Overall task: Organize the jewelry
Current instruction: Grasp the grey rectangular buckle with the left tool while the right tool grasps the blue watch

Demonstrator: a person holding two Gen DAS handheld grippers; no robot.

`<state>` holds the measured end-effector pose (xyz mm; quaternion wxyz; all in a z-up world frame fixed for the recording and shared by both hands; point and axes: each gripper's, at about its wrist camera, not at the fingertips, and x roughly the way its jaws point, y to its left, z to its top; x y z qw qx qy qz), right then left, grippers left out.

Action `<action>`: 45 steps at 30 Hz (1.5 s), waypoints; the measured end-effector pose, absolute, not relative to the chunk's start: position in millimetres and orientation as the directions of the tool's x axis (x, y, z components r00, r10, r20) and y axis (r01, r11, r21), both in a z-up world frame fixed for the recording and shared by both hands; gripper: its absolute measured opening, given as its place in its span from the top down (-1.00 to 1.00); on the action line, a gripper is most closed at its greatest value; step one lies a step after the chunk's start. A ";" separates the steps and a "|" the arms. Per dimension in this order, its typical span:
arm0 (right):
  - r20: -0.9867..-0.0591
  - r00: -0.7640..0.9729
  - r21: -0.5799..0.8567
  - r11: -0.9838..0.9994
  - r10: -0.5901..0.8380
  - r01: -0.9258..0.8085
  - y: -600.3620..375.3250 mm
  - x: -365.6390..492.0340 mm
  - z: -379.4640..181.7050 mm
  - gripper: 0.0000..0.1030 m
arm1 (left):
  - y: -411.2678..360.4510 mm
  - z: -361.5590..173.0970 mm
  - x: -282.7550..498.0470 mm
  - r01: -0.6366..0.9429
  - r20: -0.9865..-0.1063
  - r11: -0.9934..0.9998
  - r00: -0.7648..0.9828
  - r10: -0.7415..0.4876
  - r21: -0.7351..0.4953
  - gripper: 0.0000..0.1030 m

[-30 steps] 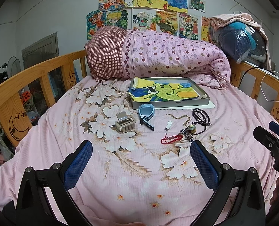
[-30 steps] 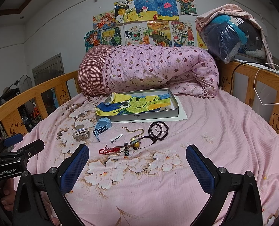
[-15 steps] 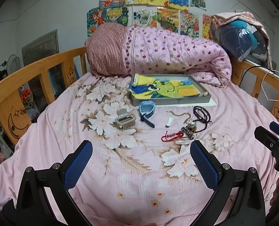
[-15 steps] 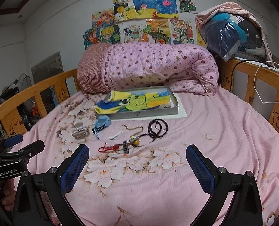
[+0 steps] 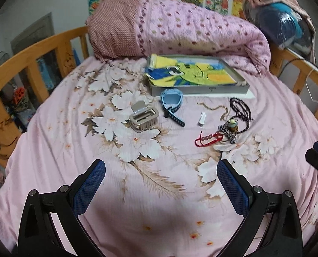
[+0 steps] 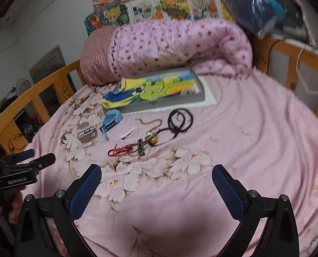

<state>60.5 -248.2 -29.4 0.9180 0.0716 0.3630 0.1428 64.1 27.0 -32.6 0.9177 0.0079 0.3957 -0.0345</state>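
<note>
We see a pink flowered bed (image 5: pixel 51 132) with wooden rails (image 5: pixel 41 49), a rolled quilt (image 5: pixel 180 30) and drawings (image 6: pixel 159 6) on the wall. A grey tray (image 5: pixel 201 90) lies near the quilt; jewelry (image 5: pixel 223 128) is scattered just before it. Our left claw (image 5: pixel 161 184) and right claw (image 6: pixel 156 184) hover released, empty.

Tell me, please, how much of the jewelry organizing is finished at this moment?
Nothing looks done yet. The grey tray holds only a colourful cloth. Both the left gripper and right gripper are open and empty, above the bedsheet. Left to sort: the hair claw, blue watch, white clip, red bracelet, dark bead necklace and thin chain.
</note>
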 end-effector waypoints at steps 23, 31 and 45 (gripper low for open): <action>-0.700 0.508 0.255 0.840 0.502 -0.478 -177.0 204.4 -87.9 -0.37 | 95.6 -88.6 148.6 0.056 -0.775 0.998 0.632 -0.011 0.032 -0.97; -0.718 0.429 0.311 0.804 0.548 -0.507 -137.9 259.1 -94.4 -0.17 | 101.8 -93.0 180.4 0.123 -0.757 0.992 0.649 -0.077 0.004 -0.97; -0.743 0.325 0.401 0.777 0.585 -0.485 -93.3 325.7 -115.8 -0.07 | 98.3 -106.3 216.5 0.224 -0.749 0.974 0.639 -0.175 -0.036 -0.40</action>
